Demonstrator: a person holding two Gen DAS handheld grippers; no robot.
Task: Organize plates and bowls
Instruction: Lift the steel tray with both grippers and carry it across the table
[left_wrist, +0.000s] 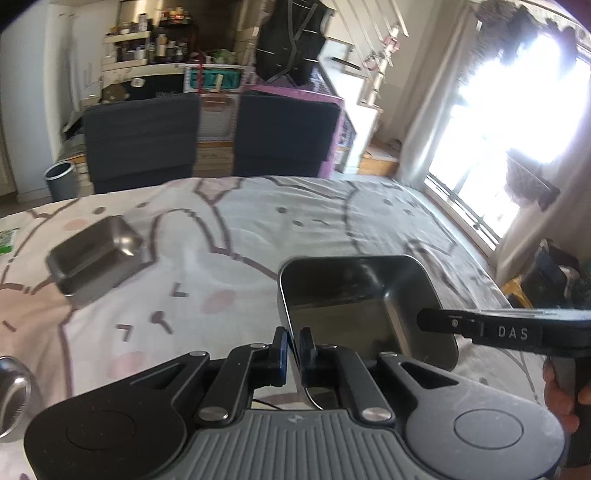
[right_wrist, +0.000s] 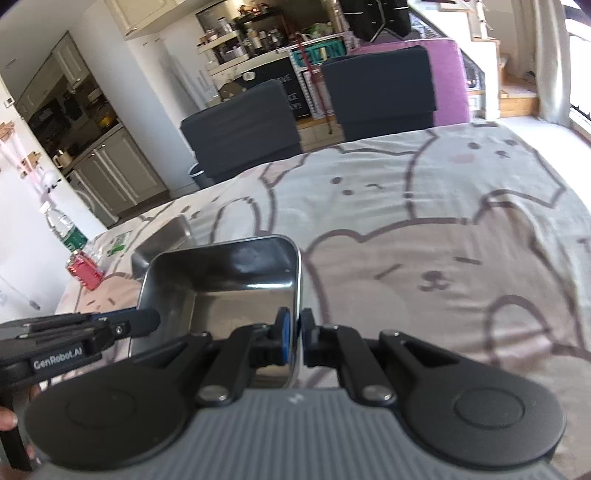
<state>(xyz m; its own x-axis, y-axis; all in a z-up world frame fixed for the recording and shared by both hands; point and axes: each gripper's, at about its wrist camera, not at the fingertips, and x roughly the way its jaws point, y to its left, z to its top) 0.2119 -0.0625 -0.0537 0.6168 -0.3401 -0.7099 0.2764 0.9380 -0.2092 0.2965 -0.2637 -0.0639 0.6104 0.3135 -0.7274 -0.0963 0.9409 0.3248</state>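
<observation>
Nearest the cameras, the left gripper (left_wrist: 294, 345) and the right gripper (right_wrist: 294, 328) each pinch a side wall of the same rectangular steel pan (left_wrist: 354, 295), the left on the pan's left wall, the right on its right wall. Both pairs of jaws are closed tight on the thin metal, a pad on either face of the wall. The pan appears lifted off the table and holds nothing; its polished floor shows only reflections. In the left wrist view the right gripper's arm (left_wrist: 498, 330) crosses the pan's right rim, with the person's hand (left_wrist: 561, 391) on its handle.

At the lower left edge of the left wrist view sits part of a round metal object (left_wrist: 13, 391), too cropped to identify. Farther out and to the left, a second, smaller steel pan (left_wrist: 96, 254) rests on the cartoon-animal tablecloth (left_wrist: 332, 221), well apart from the held pan and also empty. In the right wrist view this second pan (right_wrist: 166, 240) is partly hidden behind the held one.

Near the table's left edge stand a red can (right_wrist: 85, 271) and a clear bottle with a green label (right_wrist: 68, 230). Beyond the far edge stand two dark chairs (left_wrist: 140, 136), a grey bin (left_wrist: 61, 179), then cluttered kitchen shelves (left_wrist: 147, 48).
</observation>
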